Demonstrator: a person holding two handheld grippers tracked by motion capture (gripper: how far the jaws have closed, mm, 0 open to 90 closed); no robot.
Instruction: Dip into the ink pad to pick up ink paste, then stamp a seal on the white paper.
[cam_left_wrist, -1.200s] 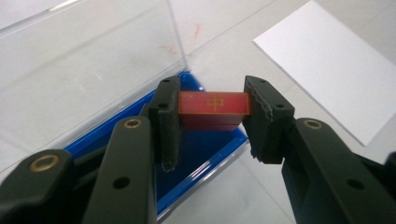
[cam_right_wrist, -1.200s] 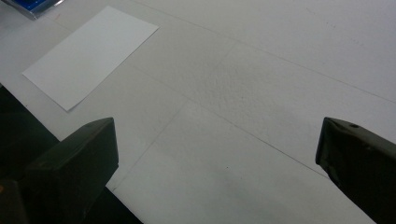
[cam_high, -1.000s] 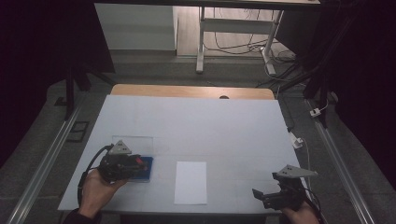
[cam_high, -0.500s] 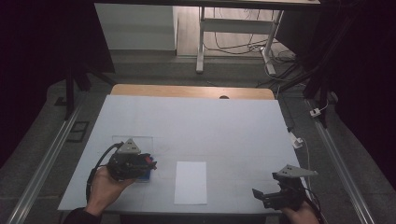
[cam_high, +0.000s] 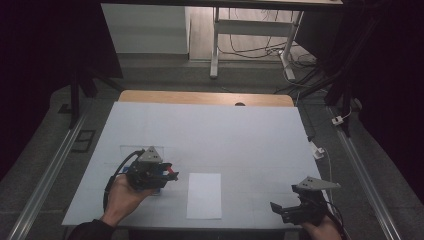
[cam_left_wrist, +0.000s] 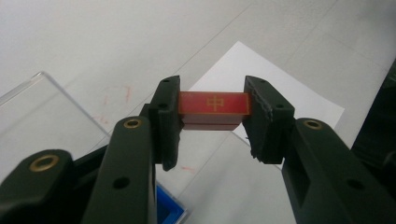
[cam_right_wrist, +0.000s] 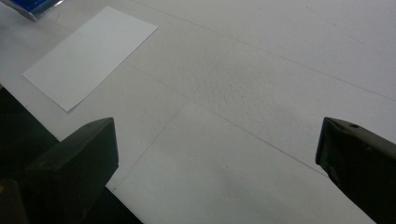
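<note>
At the near left of the table (cam_high: 210, 125), we hold the left gripper (cam_high: 167, 173) just above the surface, its jaws clamped on a small red block (cam_left_wrist: 214, 103). In the left gripper view we see this block pinched by its two short ends between the black pads, with a gold mark on the red face turned toward us and a darker layer showing beneath that face. Beyond the block, in that view, lies the white sheet of paper (cam_left_wrist: 275, 88), flat on the table. In the high view the sheet (cam_high: 204, 195) sits just to the right of the left gripper, near the near edge and roughly midway between our two hands. Under and just behind the left gripper we see a blue box (cam_left_wrist: 168, 212) and a clear plastic lid (cam_left_wrist: 37, 107); the lid lies flat on the table to the left of the jaws in the left gripper view.

Over at the near right corner, we keep the right gripper (cam_high: 282, 210) low, well apart from the paper. Its jaws stand wide open, with bare table between them, as the right gripper view shows. The white sheet (cam_right_wrist: 91, 56) lies far left in that view, and a blue corner of the box (cam_right_wrist: 30, 5) peeks in at the top left edge.
</note>
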